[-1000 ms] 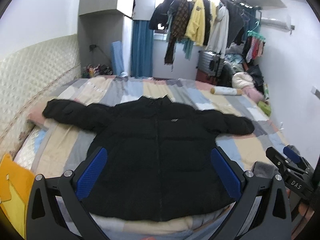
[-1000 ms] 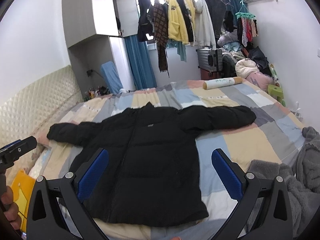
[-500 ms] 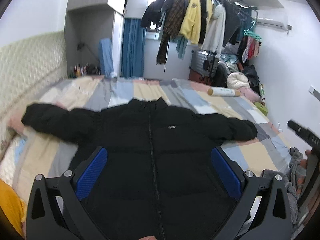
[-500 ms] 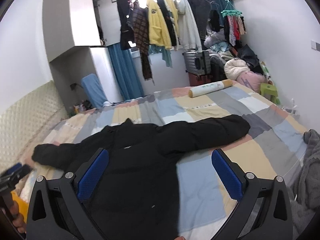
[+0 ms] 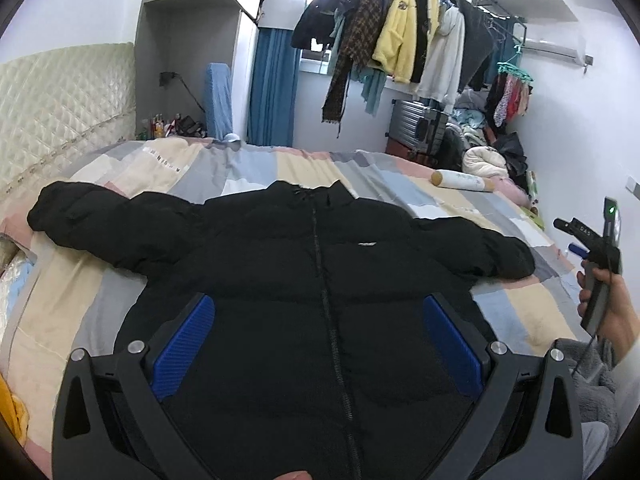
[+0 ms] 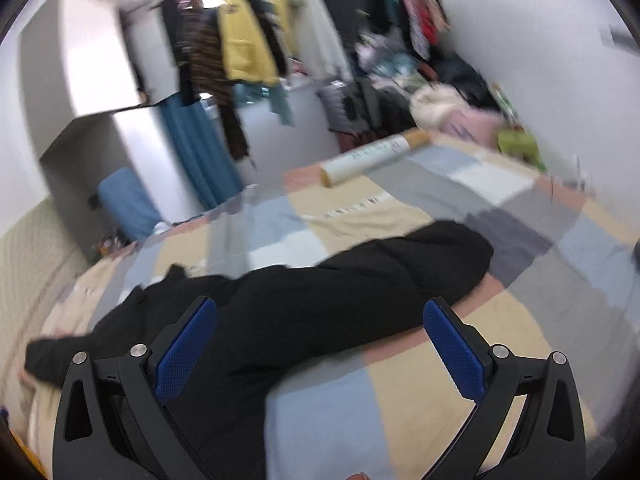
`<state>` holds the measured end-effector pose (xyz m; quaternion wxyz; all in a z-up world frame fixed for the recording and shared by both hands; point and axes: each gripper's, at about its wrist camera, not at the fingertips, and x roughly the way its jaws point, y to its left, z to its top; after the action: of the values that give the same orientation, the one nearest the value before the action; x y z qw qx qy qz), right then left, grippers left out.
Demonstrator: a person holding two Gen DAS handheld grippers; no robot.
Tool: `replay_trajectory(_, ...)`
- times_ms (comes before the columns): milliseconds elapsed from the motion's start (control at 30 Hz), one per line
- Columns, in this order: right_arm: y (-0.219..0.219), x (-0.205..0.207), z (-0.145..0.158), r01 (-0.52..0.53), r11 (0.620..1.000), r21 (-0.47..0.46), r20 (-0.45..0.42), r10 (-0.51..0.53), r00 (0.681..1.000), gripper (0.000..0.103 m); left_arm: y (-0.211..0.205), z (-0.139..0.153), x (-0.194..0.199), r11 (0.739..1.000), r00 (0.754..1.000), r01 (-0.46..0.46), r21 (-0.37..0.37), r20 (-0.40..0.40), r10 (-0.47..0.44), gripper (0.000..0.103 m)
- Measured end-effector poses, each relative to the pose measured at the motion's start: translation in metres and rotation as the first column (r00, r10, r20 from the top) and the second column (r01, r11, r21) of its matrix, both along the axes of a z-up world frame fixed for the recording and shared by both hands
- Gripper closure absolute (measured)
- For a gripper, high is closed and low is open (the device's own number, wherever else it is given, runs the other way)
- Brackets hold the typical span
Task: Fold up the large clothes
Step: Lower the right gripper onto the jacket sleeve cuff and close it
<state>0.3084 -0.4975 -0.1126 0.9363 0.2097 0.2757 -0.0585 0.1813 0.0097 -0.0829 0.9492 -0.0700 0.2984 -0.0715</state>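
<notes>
Flat on the patchwork bed (image 5: 256, 168), sleeves spread, lies the black puffer jacket (image 5: 320, 280), while left tongs (image 5: 320, 344) and right tongs (image 6: 320, 340) hover wide apart, gripping nothing.

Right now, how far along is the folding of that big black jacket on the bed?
Barely begun. Done: the black jacket lies flat, zipped, front up on the patchwork bed, both sleeves spread out. In hand: nothing; the left claw and right claw are open above it, the right view blurred. Left: every fold, sleeves in, then the body.
</notes>
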Motion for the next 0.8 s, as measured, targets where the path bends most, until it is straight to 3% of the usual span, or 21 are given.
replay_trajectory(100, -0.056, 0.031, -0.046, 0.059, 0.984, 0.168, -0.022, -0.056, 0.998, 0.0, 0.002, -0.012, 0.007, 1.0, 1.0, -0.003, 0.02, -0.008, 0.003, 0.0)
replay_trajectory(200, -0.099, 0.047, -0.08, 0.161, 0.96, 0.227, -0.053, -0.153, 0.987, 0.0, 0.005, -0.024, 0.016, 0.999, 1.0, -0.016, 0.04, -0.015, 0.016, 0.0)
replay_trajectory(367, -0.155, 0.068, -0.134, 0.277, 0.903, 0.328, -0.097, -0.259, 0.961, 0.0, 0.014, -0.046, 0.037, 0.998, 0.997, -0.063, 0.001, -0.038, 0.063, 0.0)
replay_trajectory(500, -0.175, 0.088, -0.162, 0.293, 0.889, 0.352, -0.092, -0.278, 0.956, 0.0, 0.016, -0.061, 0.053, 0.995, 0.993, -0.104, -0.003, -0.059, 0.104, 0.0)
replay_trajectory(633, -0.182, 0.105, -0.169, 0.293, 0.894, 0.338, -0.041, -0.297, 0.954, 0.001, 0.021, -0.077, 0.065, 0.99, 0.986, -0.14, 0.012, -0.084, 0.141, 0.0)
replay_trajectory(700, -0.188, 0.116, -0.171, 0.284, 0.9, 0.331, -0.022, -0.293, 0.956, 0.005, 0.023, -0.083, 0.07, 0.988, 0.983, -0.157, 0.016, -0.095, 0.158, 0.0)
replay_trajectory(800, -0.194, 0.123, -0.174, 0.285, 0.891, 0.354, -0.007, -0.302, 0.953, 0.031, 0.024, -0.091, 0.077, 0.985, 0.98, -0.169, 0.035, -0.105, 0.172, 0.0)
